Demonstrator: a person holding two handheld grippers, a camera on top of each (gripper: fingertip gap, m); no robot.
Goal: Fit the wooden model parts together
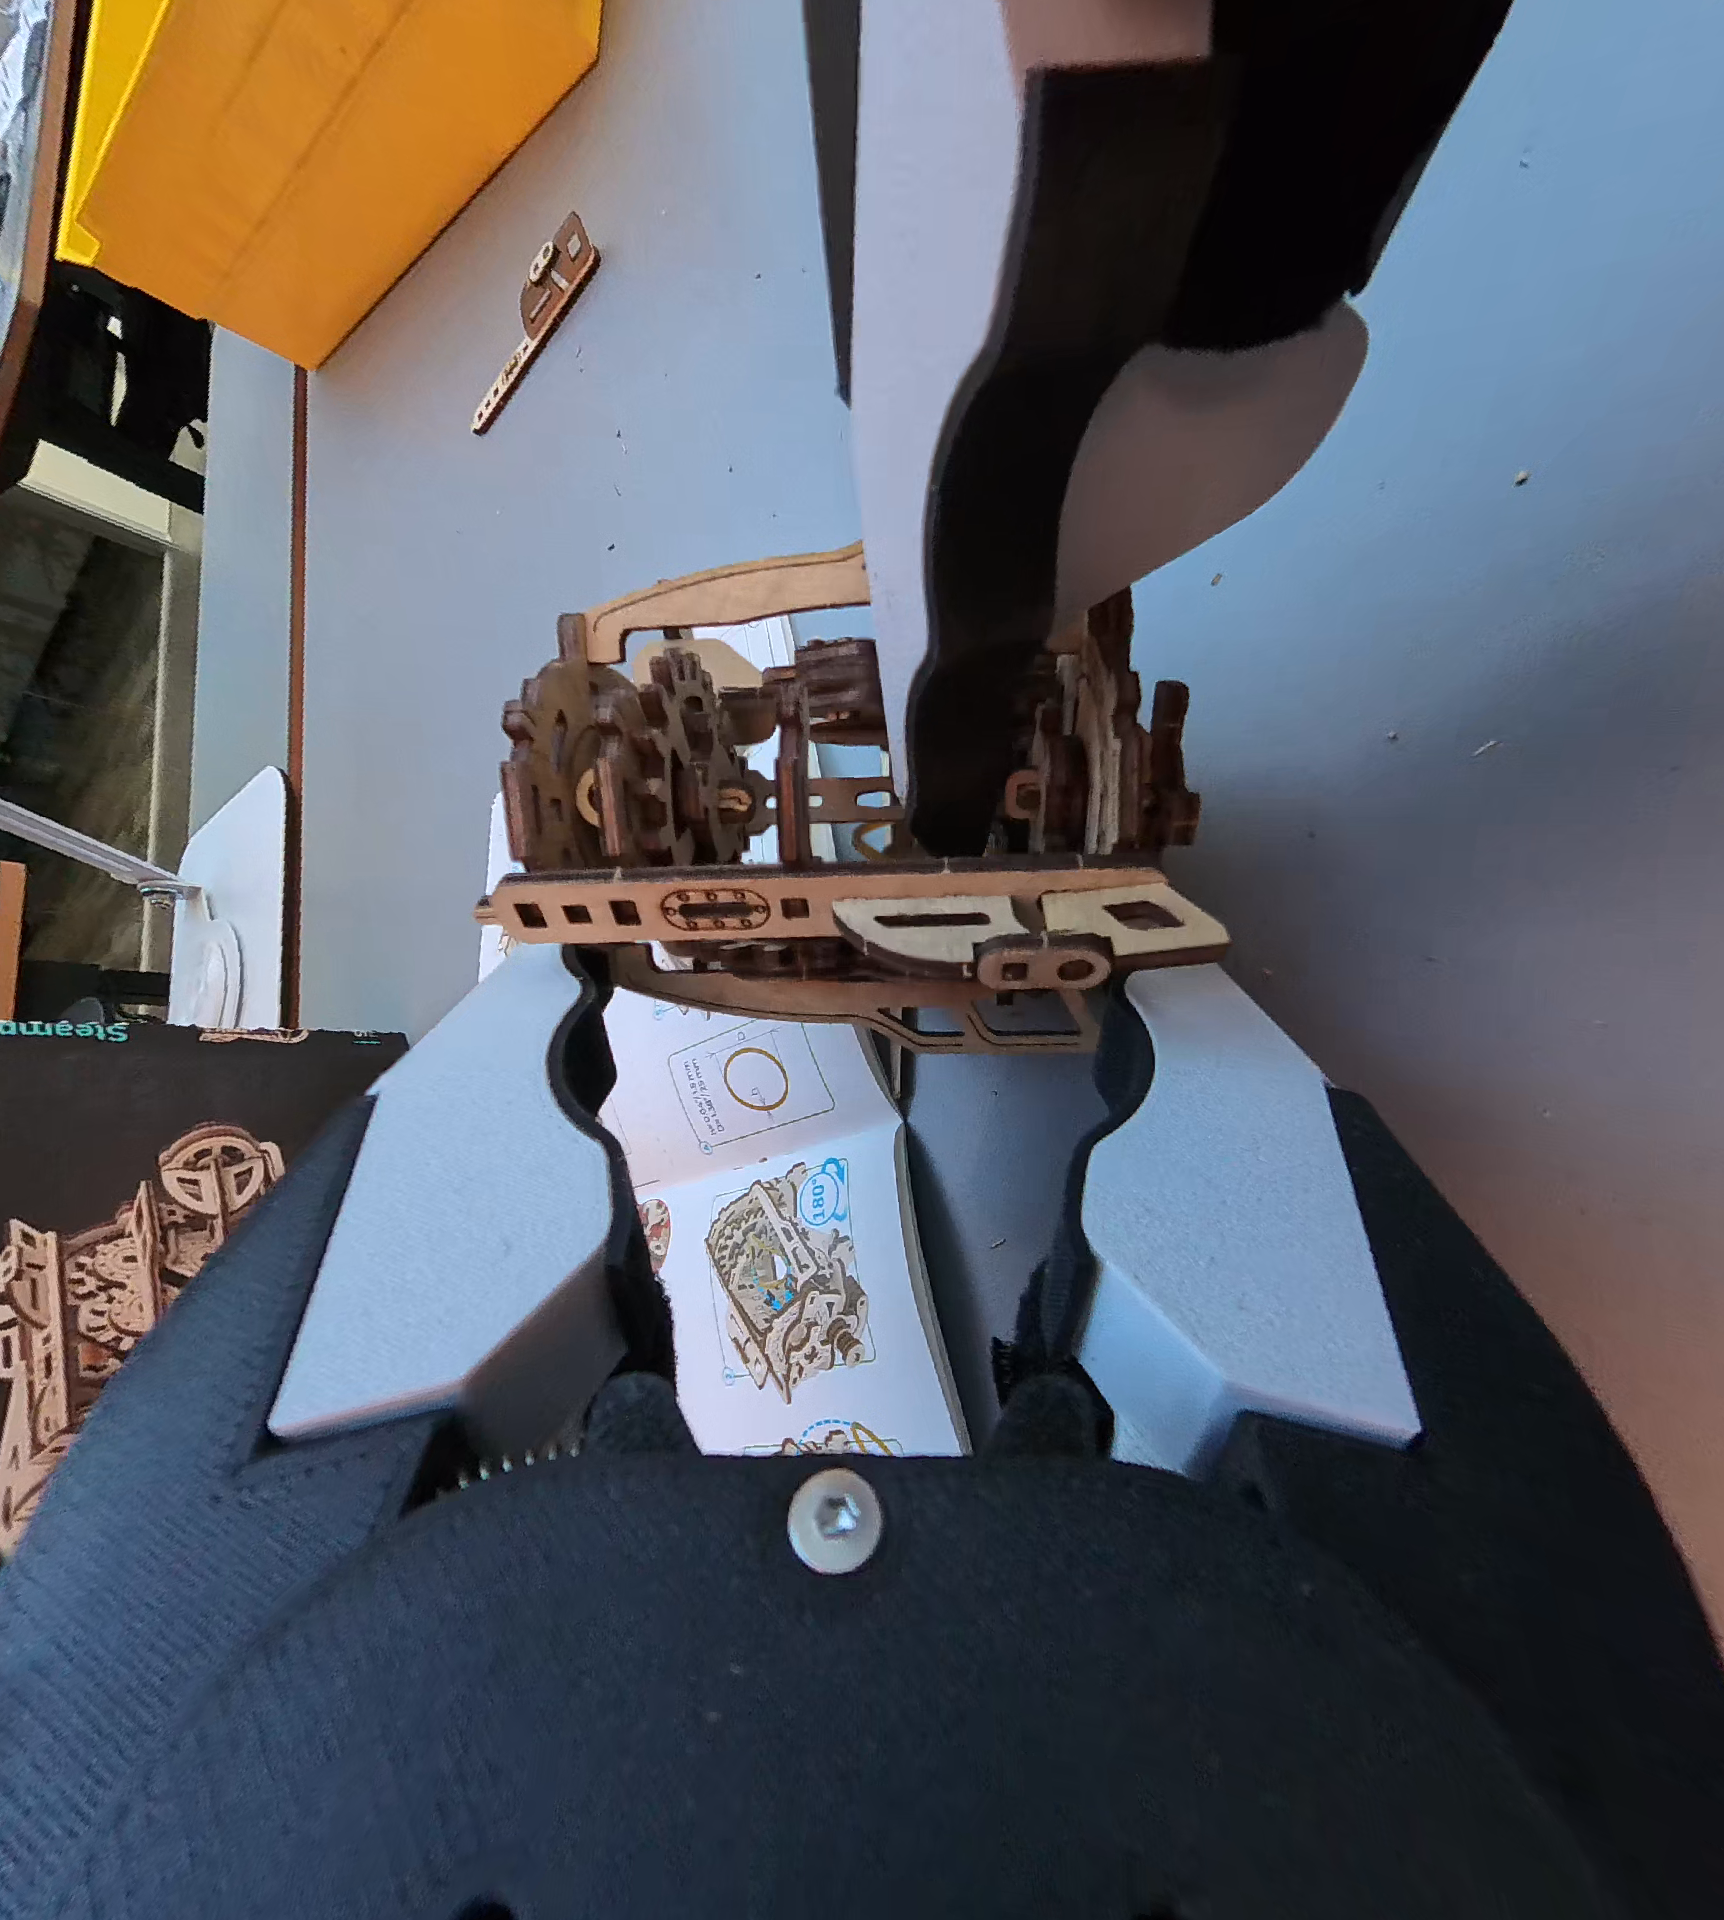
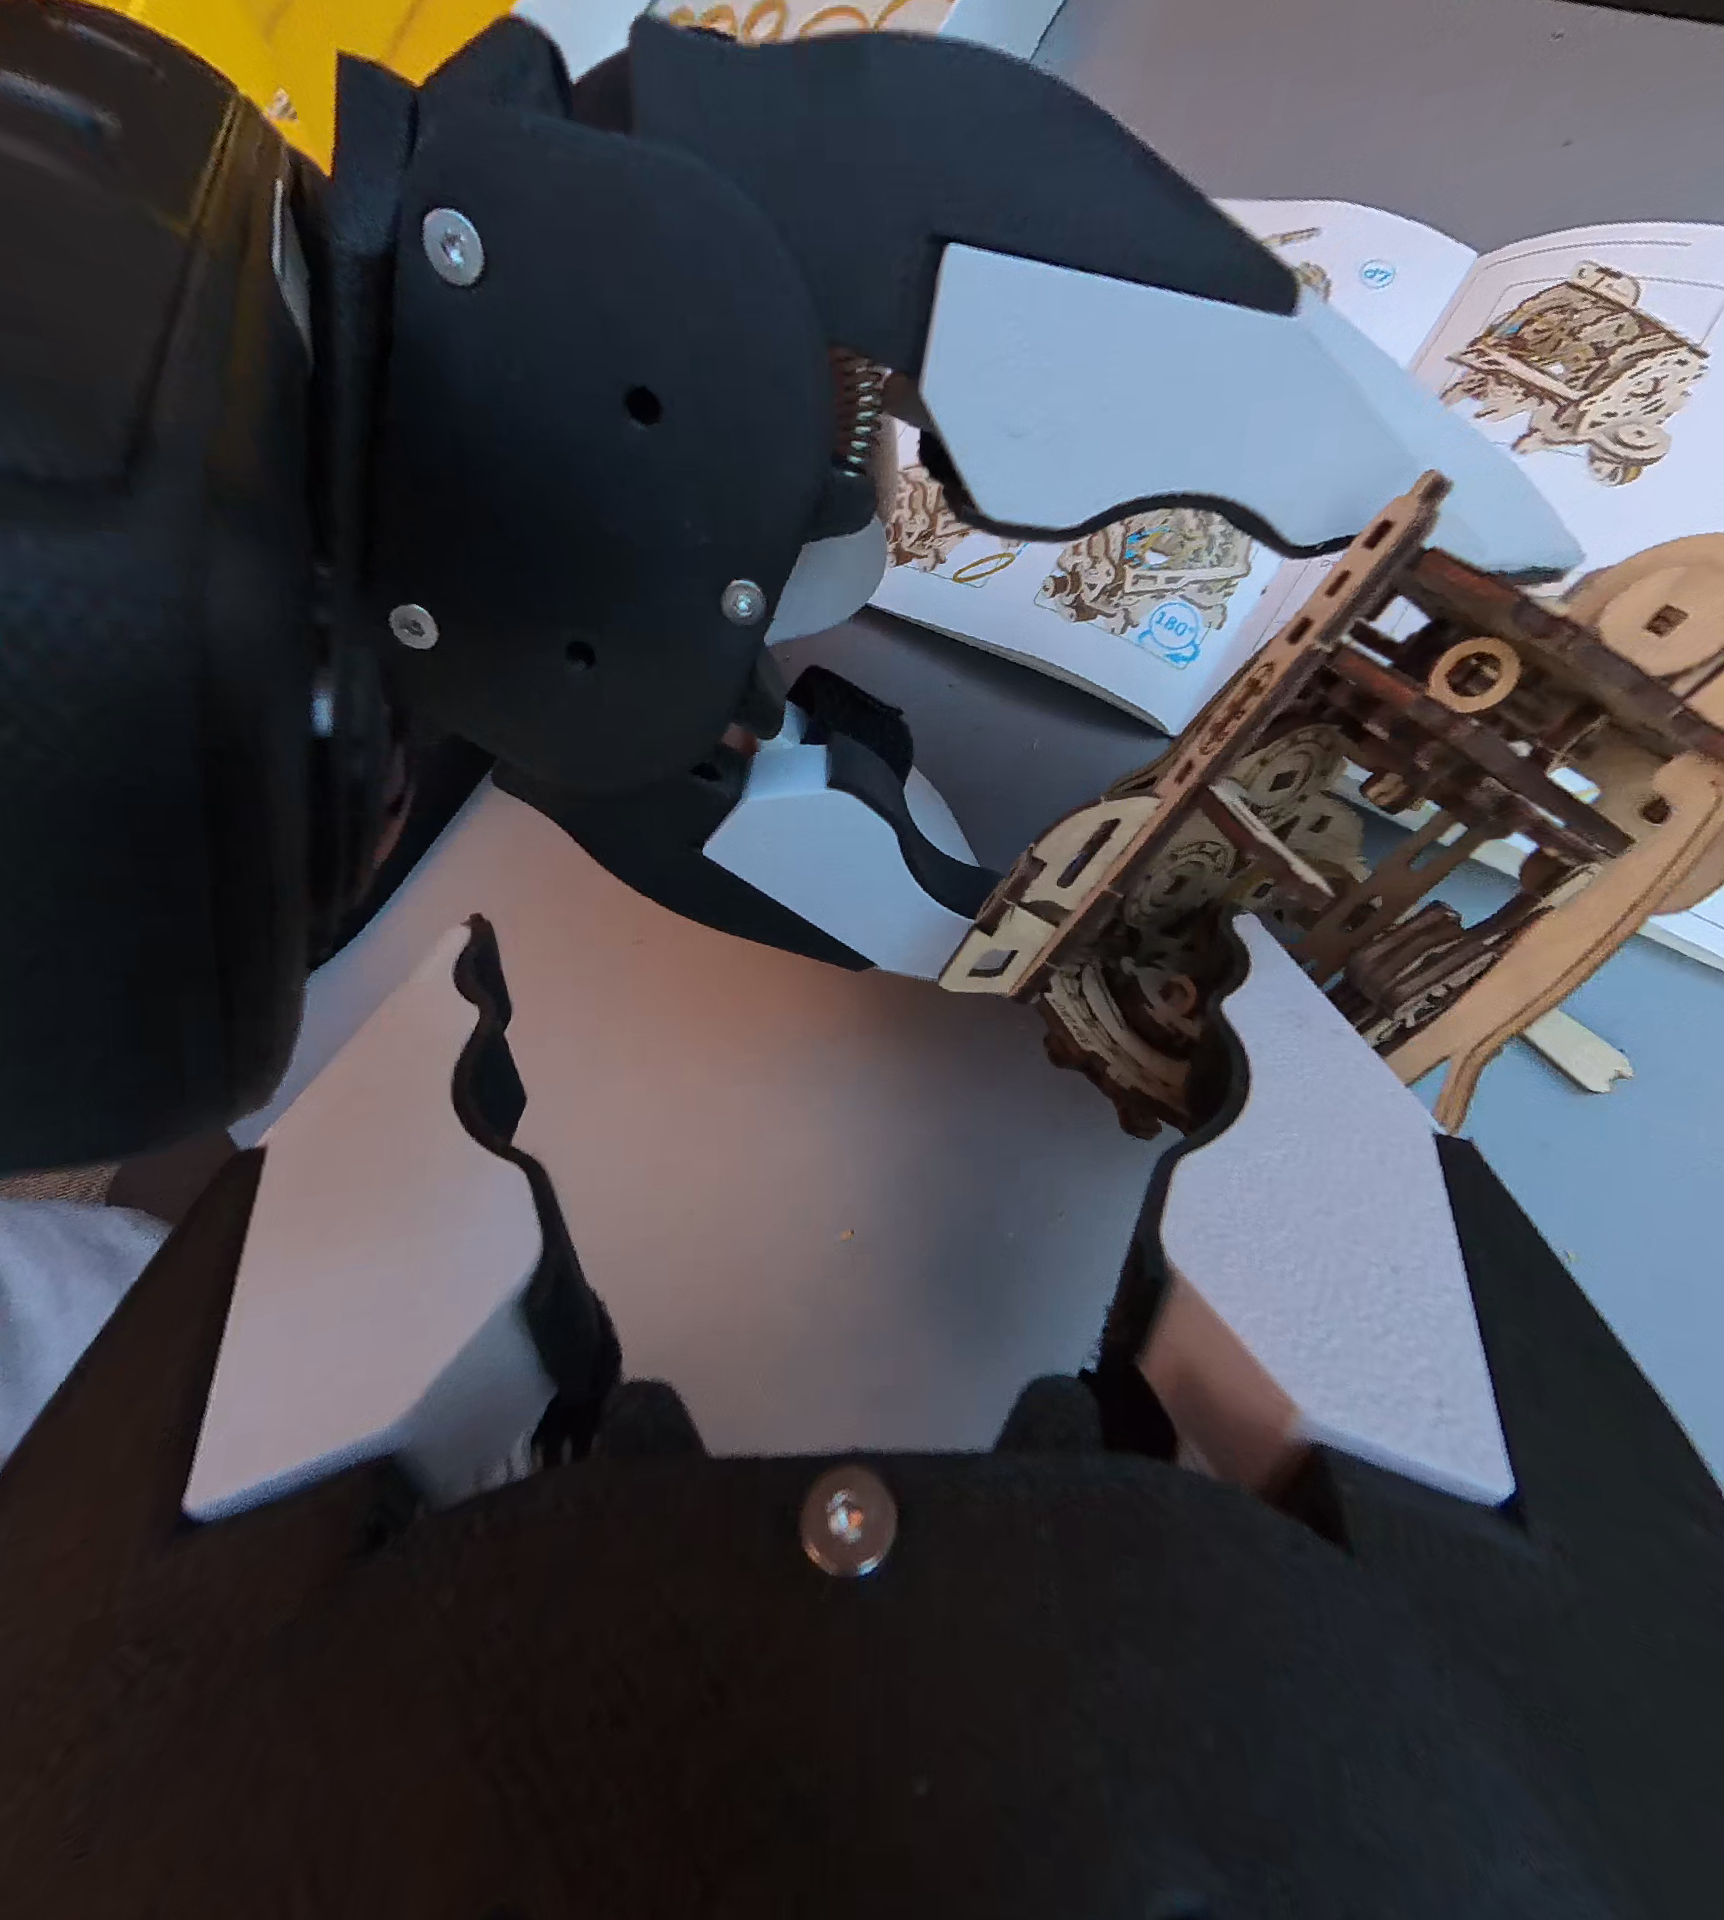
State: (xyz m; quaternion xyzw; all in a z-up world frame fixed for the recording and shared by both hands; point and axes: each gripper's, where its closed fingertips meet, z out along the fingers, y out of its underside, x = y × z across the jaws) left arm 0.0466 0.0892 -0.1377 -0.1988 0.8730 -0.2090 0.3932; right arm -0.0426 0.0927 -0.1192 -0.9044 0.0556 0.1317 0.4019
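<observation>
The half-built wooden model (image 1: 837, 831), dark gears on a light slotted base strip, is held off the grey table. My left gripper (image 1: 853, 987) is shut on it, one fingertip at each end of the base; this grip also shows in the right wrist view (image 2: 1201, 727). My right gripper (image 2: 863, 935) is open and wide. Its right finger pad (image 2: 1222, 1049) touches the model's gear cluster (image 2: 1138, 1018), while its left finger is clear of the model. In the left wrist view that right finger (image 1: 983, 623) reaches down into the model from above.
An open instruction booklet (image 1: 785, 1247) lies under the model (image 2: 1564, 343). A large light wooden part (image 2: 1668, 644) lies beside it. A loose wooden strip (image 1: 536, 312) lies on the table (image 1: 1564, 727) near a yellow box (image 1: 318, 156). A black kit box (image 1: 110, 1247) is at the left.
</observation>
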